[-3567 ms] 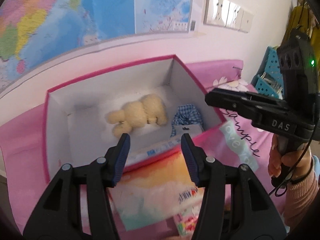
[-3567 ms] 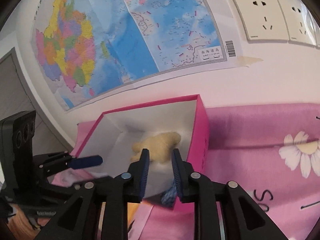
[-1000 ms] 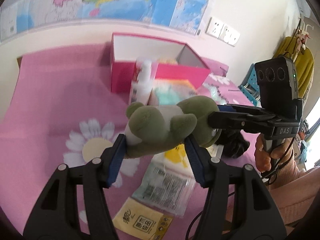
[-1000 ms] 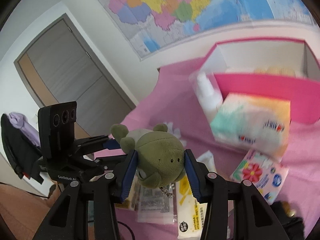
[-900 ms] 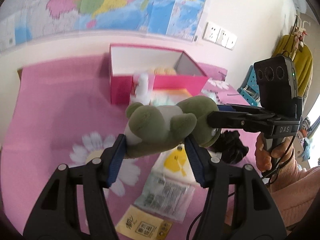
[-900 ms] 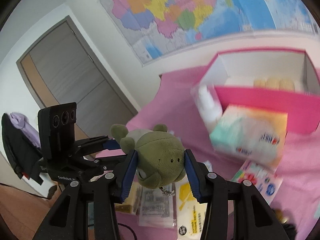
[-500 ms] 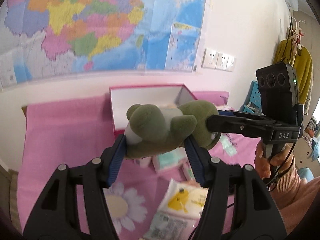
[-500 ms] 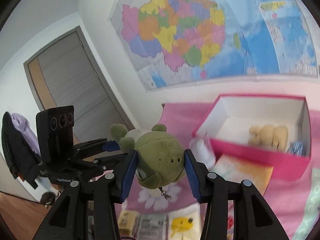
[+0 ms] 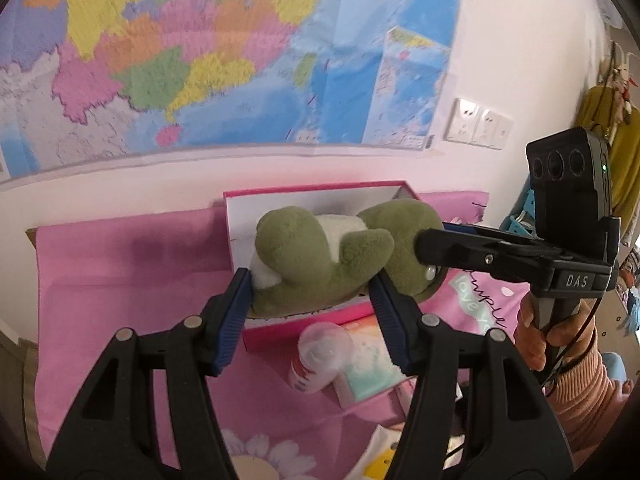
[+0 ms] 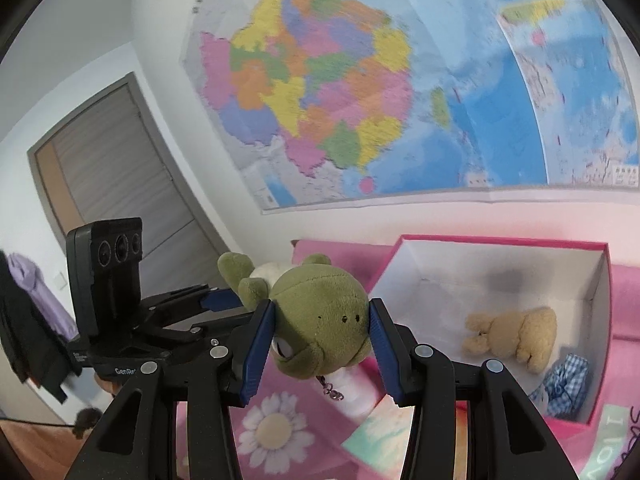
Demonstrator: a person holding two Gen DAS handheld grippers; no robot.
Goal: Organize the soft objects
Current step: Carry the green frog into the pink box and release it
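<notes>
Left wrist view shows the green plush frog (image 9: 320,264) up in the air over the front wall of the pink box (image 9: 240,216), which sits at the back edge of the pink cloth (image 9: 120,280); the left gripper (image 9: 310,300) squeezes its body; the right gripper (image 10: 320,340) squeezes its head; the frog lies on its side, long way running from one gripper to the other, head toward the right one; it looks light and squishy, so it should bend and sag; its fat middle looks like the best place to hold; a tan plush bear (image 10: 516,334) lies inside the box.
</notes>
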